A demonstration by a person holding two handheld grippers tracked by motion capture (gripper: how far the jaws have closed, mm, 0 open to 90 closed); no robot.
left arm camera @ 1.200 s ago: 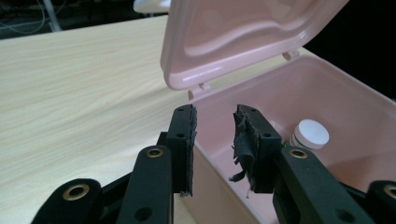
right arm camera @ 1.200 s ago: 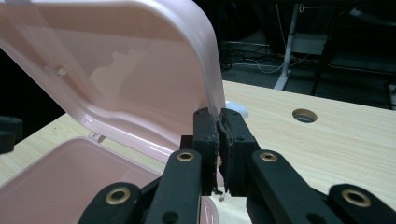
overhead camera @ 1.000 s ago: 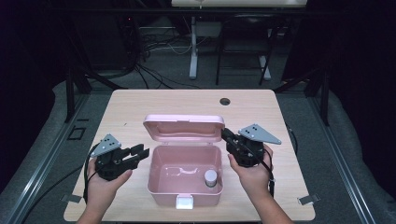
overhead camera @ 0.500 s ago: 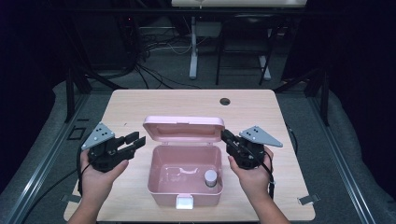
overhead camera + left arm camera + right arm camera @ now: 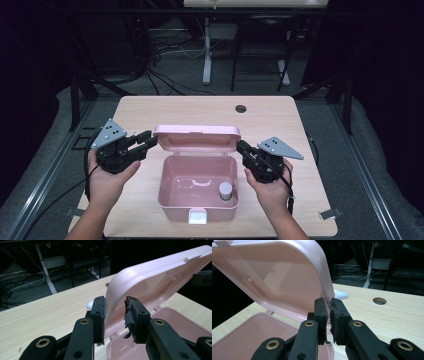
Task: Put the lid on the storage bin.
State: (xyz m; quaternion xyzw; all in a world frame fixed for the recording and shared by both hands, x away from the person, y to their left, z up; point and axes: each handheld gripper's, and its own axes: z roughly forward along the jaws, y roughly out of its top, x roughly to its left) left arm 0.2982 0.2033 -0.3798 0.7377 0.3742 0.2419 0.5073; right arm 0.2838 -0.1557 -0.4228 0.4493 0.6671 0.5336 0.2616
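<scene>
A pink plastic box [image 5: 170, 210] stands open mid-table, its lid [image 5: 197, 137] raised at the back. Inside it lies a small white-capped jar [image 5: 226, 190]. My left gripper [image 5: 150, 139] reaches the lid's left end. Its jaws have just been closing and straddle the lid's [image 5: 155, 275] edge, with a gap still showing at one pad [image 5: 130, 312]. My right gripper [image 5: 241, 146] is at the lid's right end. Its pads [image 5: 322, 312] stand nearly together, pinching the lid's [image 5: 274, 272] rim. The box's base [image 5: 242, 337] lies below.
The box has a white latch [image 5: 197, 216] at its front wall. The wooden table [image 5: 200, 107] has a round cable hole [image 5: 241, 108] near its far edge. Bare tabletop lies on both sides of the box. Cables and stand legs [image 5: 206, 60] fill the dark floor beyond.
My left gripper has risen from beside the box's base up to the lid's left end. The right gripper and the lid have stayed in place.
</scene>
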